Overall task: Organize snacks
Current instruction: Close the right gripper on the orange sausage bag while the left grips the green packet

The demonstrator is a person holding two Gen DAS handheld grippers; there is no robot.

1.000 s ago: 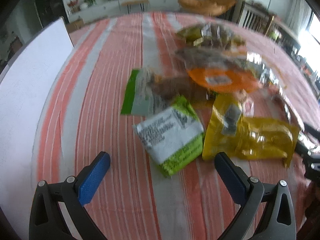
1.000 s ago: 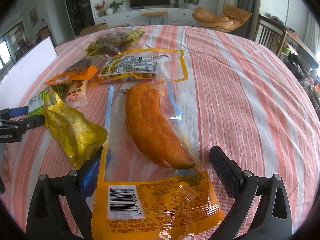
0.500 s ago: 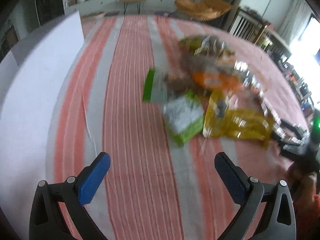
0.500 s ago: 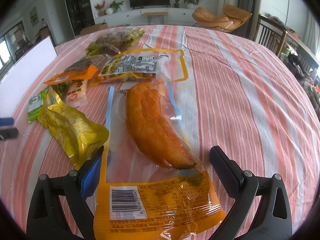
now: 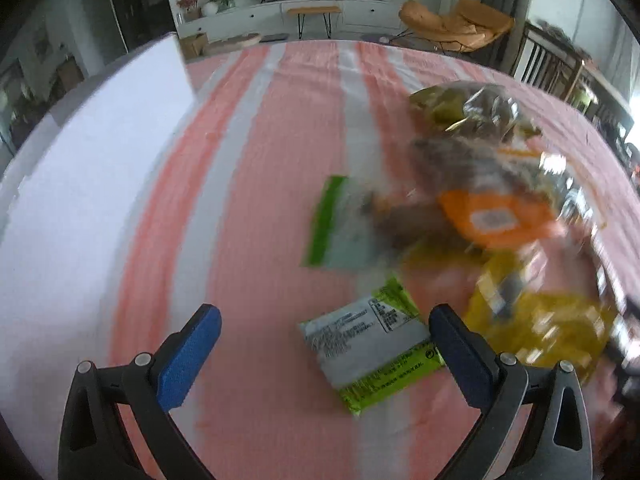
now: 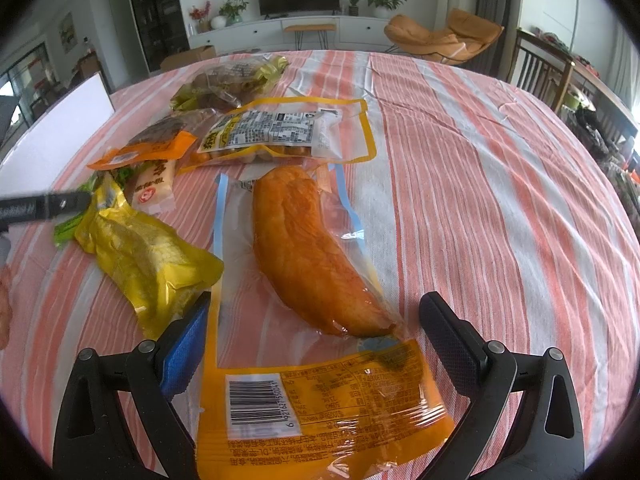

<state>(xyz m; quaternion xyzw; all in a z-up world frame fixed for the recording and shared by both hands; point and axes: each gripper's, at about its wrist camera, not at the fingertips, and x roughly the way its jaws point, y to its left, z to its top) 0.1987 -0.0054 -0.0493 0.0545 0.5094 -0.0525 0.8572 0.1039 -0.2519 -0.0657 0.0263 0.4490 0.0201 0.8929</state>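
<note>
Left tongs [image 5: 324,344] wide open, empty, low over table [image 5: 256,208]. Green pack [image 5: 372,354] lies just ahead, off to right side, touching right finger or just under it; blur hides which. Long side slants across tongs.

Right tongs [image 6: 314,334] wide open, empty. Orange pack [image 6: 316,276] lies between fingers, long side pointing away.

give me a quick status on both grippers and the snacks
Left hand-held gripper open, over green-and-white packet. Right hand-held gripper open, straddling long orange packet. Yellow packet against its left finger; nothing gripped.
</note>
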